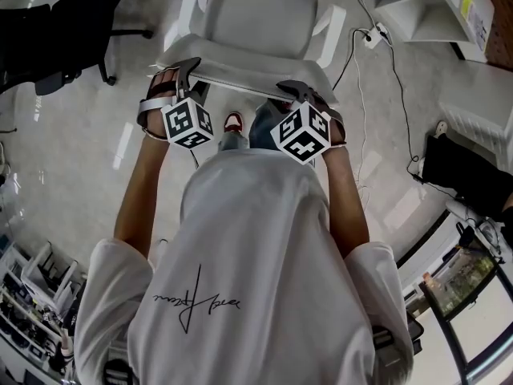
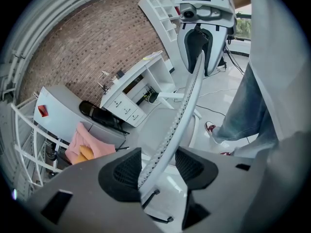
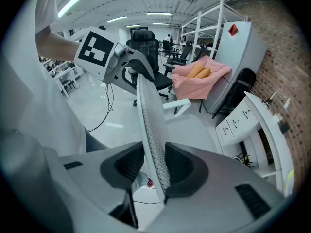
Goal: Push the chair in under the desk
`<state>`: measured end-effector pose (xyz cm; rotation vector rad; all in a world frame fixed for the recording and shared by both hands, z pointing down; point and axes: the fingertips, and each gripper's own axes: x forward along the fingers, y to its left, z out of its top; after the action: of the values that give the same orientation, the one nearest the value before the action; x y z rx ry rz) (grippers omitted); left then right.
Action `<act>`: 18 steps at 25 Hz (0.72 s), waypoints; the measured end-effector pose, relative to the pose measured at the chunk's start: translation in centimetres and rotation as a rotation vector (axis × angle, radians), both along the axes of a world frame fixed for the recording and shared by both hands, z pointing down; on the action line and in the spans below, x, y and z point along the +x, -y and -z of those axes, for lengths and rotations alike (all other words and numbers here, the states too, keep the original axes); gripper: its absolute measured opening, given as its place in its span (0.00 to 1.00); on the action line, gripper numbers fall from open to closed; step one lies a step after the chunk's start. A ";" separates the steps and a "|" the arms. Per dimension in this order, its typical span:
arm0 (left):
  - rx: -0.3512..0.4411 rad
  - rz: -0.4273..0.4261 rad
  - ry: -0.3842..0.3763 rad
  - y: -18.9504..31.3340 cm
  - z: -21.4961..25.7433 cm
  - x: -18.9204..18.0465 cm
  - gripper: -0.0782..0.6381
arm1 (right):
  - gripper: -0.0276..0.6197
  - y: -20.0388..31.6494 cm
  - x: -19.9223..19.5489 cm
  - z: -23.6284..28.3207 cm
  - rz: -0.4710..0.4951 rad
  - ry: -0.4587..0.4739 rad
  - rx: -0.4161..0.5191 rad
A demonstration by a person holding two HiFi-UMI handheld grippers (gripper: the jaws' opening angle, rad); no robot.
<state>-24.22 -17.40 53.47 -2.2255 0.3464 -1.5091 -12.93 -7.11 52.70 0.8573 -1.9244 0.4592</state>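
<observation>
A white office chair stands in front of me, its seat facing away, toward the white desk at the upper right. My left gripper and right gripper both sit on the top rim of the chair's mesh backrest. In the left gripper view the rim runs between the jaws of the left gripper, pads against it. The right gripper likewise clamps the backrest. The desk with drawers lies beyond the seat.
A black office chair stands at the upper left. Cables and a power strip lie on the floor right of the white chair. A pink cloth is draped beside a white cabinet. My shoe is just behind the backrest.
</observation>
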 end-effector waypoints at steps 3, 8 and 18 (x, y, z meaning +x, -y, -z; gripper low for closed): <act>-0.004 -0.013 0.004 0.3 -0.2 1.3 0.41 | 0.27 0.2 1.2 -0.2 -0.008 -0.008 0.017; -0.004 -0.027 0.018 1.0 -0.2 3.6 0.41 | 0.27 0.8 3.4 -0.3 -0.023 -0.014 0.038; -0.018 -0.064 0.038 1.7 -0.4 8.0 0.40 | 0.27 1.3 7.6 -0.4 -0.047 -0.028 0.068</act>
<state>-16.18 -19.11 53.85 -2.1974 0.2484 -1.5247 -5.34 -8.36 53.06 0.9493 -1.9069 0.4099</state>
